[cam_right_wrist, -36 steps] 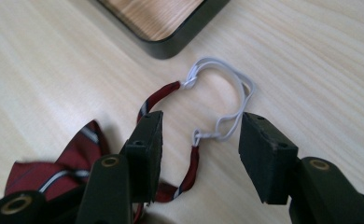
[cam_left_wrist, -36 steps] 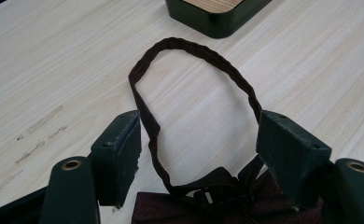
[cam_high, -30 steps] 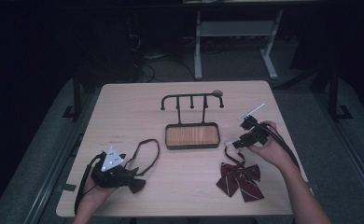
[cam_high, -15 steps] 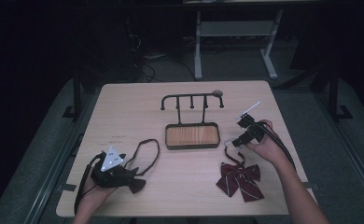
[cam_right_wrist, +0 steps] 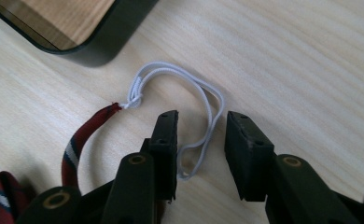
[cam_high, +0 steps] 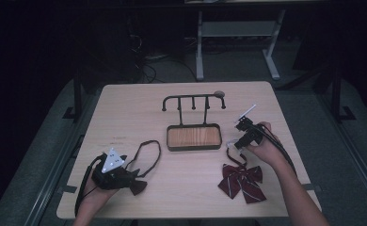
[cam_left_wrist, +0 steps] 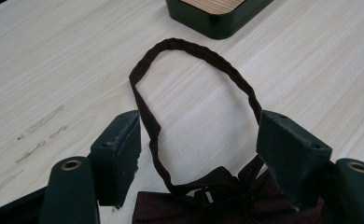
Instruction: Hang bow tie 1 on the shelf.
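Just right of the rack (cam_high: pixel 194 136), the striped bow (cam_high: pixel 242 179) lies limp and light; the right gripper (cam_right_wrist: pixel 199 135), fingers open, straddles its thin, slippery elastic (cam_right_wrist: pixel 203 100), the best hold.

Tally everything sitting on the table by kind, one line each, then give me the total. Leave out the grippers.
Bow ties: 2, a dark one by the left gripper and a red striped one by the right gripper
Hook racks with wooden tray base: 1
Total: 3
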A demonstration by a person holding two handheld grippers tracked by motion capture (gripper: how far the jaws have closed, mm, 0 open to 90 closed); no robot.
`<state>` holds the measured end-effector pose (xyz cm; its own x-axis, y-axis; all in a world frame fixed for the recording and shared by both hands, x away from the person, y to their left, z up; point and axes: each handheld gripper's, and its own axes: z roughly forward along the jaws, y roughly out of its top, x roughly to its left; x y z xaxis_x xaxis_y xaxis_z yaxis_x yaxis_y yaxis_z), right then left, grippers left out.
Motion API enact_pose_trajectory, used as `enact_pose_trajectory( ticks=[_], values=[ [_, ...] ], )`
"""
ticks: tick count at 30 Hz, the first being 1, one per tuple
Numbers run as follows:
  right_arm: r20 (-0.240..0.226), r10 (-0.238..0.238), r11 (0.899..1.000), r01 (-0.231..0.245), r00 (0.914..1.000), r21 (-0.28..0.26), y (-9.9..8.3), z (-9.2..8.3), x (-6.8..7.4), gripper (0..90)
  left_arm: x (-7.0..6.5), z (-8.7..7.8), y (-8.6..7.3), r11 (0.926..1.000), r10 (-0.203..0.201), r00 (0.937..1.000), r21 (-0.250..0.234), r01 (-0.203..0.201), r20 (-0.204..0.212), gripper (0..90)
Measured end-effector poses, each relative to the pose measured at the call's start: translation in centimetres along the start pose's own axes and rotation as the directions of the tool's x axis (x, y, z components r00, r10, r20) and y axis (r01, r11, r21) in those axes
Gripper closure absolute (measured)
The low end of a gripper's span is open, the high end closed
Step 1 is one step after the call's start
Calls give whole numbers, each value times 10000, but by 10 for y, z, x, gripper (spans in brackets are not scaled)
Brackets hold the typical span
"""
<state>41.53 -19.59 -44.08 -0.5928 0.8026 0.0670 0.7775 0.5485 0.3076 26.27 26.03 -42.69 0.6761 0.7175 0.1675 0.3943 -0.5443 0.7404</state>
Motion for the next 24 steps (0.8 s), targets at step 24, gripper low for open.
enact_pose_trajectory(
  ticks=[24],
  values=[
    [-1011, -19, 9998, 1, 9949, -183, -9, -21, 0, 874, 0, 2, -1, 10000, 53, 10000, 66, -53, 8, 312]
  ],
)
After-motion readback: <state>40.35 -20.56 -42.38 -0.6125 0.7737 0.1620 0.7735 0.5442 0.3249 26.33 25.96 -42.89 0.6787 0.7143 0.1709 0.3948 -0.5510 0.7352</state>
